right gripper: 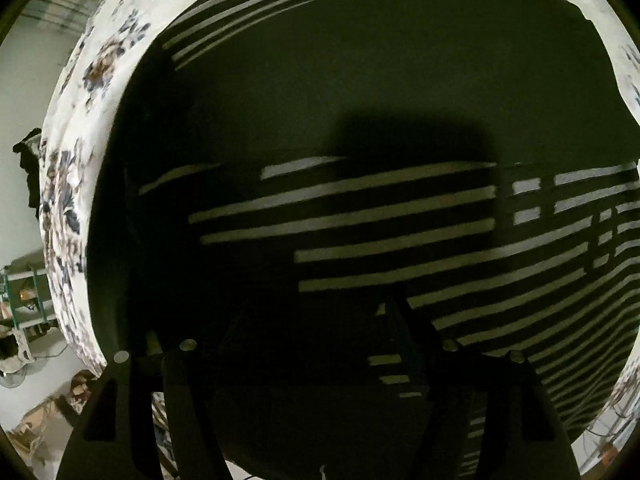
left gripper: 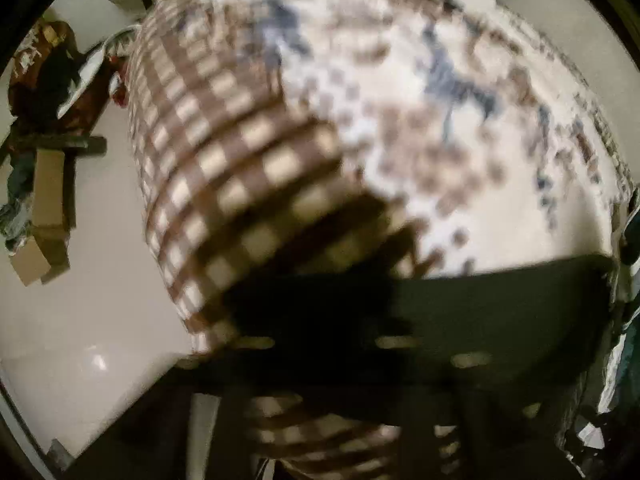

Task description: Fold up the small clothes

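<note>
A dark green garment with pale stripes (right gripper: pixel 360 100) lies spread over a white floral sheet (right gripper: pixel 68 184) and fills the right wrist view. My right gripper (right gripper: pixel 320 360) sits low over it; its dark fingers (right gripper: pixel 180 400) are hard to tell from the cloth, and a fold of striped cloth (right gripper: pixel 394 376) sits between them. In the blurred left wrist view my left gripper (left gripper: pixel 332 380) holds an edge of the same dark garment (left gripper: pixel 500 312) over a brown checked blanket (left gripper: pixel 224 168) on the floral sheet (left gripper: pixel 440 100).
In the left wrist view a pale floor (left gripper: pixel 88 300) lies left of the bed, with cardboard boxes (left gripper: pixel 44 220) and a heap of dark and red clothes (left gripper: pixel 48 68). In the right wrist view a green rack (right gripper: pixel 24 300) and clutter stand at the far left.
</note>
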A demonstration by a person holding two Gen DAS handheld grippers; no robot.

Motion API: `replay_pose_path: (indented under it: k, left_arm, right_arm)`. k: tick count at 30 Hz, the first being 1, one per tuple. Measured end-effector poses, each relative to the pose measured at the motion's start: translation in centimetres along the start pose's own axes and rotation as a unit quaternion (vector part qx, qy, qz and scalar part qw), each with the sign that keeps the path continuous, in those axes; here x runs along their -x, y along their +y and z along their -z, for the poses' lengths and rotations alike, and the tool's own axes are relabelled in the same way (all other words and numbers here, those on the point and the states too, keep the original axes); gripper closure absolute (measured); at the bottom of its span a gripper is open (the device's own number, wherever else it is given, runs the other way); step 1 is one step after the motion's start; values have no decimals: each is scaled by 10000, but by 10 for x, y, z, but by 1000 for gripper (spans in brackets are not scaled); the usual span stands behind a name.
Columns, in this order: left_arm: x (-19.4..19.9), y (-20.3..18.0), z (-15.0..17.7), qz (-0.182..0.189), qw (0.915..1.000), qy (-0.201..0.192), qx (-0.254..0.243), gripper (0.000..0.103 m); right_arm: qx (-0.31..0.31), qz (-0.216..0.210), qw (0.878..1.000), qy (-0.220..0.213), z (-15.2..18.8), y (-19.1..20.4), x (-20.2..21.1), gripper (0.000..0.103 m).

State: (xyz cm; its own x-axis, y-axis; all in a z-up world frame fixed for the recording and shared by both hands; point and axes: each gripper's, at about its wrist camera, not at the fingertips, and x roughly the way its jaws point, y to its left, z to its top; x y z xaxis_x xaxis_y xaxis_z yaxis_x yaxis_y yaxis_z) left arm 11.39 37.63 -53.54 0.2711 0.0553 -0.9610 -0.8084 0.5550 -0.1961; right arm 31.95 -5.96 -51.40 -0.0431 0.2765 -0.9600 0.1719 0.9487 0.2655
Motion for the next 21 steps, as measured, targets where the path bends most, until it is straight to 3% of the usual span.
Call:
replay_pose_path:
  k: [4, 7, 9, 12, 14, 16, 19, 20, 21]
  left_arm:
    - [55, -18, -29, 319, 9971, -697, 7, 93]
    - [80, -35, -71, 536, 9914, -1193, -104, 93]
    - [77, -44, -109, 541, 9875, -1473, -168, 93]
    - [53, -48, -158, 548, 9857, -1587, -163, 93]
    - [23, -55, -187, 578, 9877, -1444, -132, 93]
    - [-11, -56, -209, 685, 9921, -1055, 40, 92]
    - [-40, -37, -213, 963, 9920, -507, 636, 89]
    - [-43, -27, -209, 1148, 9887, -383, 881, 83]
    - [-43, -16, -205, 1304, 9845, -297, 1135, 69]
  right_arm:
    - [302, 12, 9995, -76, 6, 29, -3, 32]
    - [450, 11, 9988, -175, 5, 51, -4, 32]
    - [455, -29, 9988, -200, 3, 64, -10, 32]
    - [386, 33, 9986, -350, -6, 82, -19, 32]
    - [288, 139, 9982, -504, -15, 91, -24, 32]
    - [189, 269, 9976, -616, -23, 98, -29, 32]
    - [77, 433, 9968, -666, -35, 106, -37, 32]
    - [20, 423, 9968, -674, -39, 107, -38, 32]
    - [-26, 414, 9968, -688, -41, 109, -39, 32]
